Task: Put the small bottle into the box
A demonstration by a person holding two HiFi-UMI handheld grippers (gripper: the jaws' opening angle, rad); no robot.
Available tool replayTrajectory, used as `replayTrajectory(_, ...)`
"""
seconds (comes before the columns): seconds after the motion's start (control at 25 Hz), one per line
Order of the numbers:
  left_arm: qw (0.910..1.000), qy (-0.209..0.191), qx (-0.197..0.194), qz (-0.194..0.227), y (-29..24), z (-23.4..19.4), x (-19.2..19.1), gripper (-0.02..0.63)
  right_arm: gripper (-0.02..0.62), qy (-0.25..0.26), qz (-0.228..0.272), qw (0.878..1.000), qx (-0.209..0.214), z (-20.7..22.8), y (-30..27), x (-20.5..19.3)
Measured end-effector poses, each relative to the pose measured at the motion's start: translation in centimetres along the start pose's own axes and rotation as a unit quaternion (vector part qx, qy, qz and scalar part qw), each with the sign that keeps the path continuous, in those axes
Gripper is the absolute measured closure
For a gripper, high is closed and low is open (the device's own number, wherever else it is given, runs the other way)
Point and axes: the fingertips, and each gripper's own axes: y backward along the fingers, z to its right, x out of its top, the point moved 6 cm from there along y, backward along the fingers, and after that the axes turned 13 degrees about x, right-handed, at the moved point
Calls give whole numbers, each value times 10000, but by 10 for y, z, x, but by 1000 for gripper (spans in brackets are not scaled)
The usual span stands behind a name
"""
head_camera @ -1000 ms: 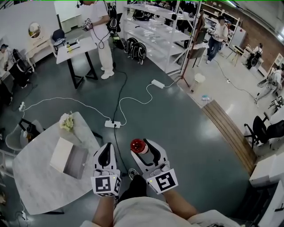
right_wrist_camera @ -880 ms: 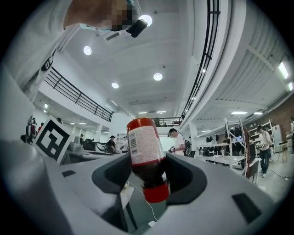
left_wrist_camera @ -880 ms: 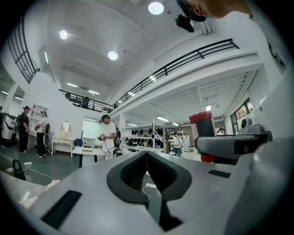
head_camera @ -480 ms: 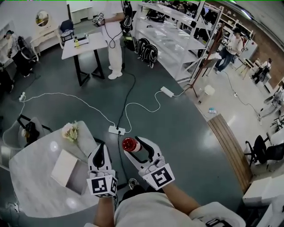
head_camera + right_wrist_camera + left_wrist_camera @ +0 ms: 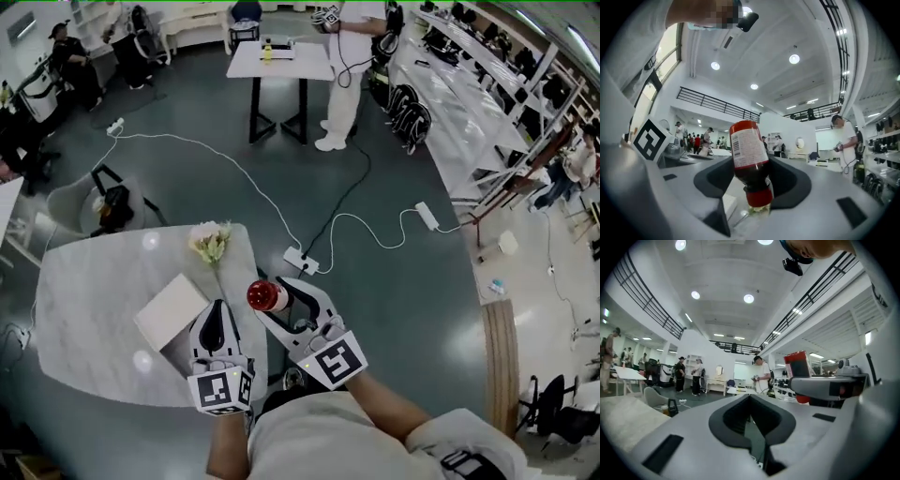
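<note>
The small bottle (image 5: 267, 295) is dark red with a red cap, and my right gripper (image 5: 286, 298) is shut on it just off the right edge of the white marble table (image 5: 94, 309). The right gripper view shows the bottle (image 5: 749, 157) between the jaws, cap end toward the camera and base pointing away. The box (image 5: 169, 312) lies open on the table, white lid beside its grey inside. My left gripper (image 5: 217, 321) hangs over the table's right part, right beside the box, shut and holding nothing. In the left gripper view, the bottle (image 5: 799, 367) shows at the right.
A bunch of pale flowers (image 5: 211, 242) lies on the table beyond the box. A power strip (image 5: 302, 261) and white cables run over the dark floor ahead. A chair with a bag (image 5: 112, 202) stands left of the table. A person (image 5: 352, 56) stands by a far table.
The view has swung left and both grippers have come to the table. The bottle, still held, is now at the table's right edge, and the left gripper is over the tabletop by the box.
</note>
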Motion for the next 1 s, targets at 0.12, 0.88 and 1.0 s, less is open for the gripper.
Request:
replayTrajectory(0.12,9972,9,745,-43,-9,-31,5,583,351,-57,135,9978,640,13,-39,3)
replayTrajectory(0.88,8741,771,4763,-565,26,-139,-55,583,351,101,-686,8633,4998,-38,-235,-76)
replayTrajectory(1.0,8475,1021,5162,-699,49,-144,-75,583,351,53,-1208,8339,5386,-64,-243,-99)
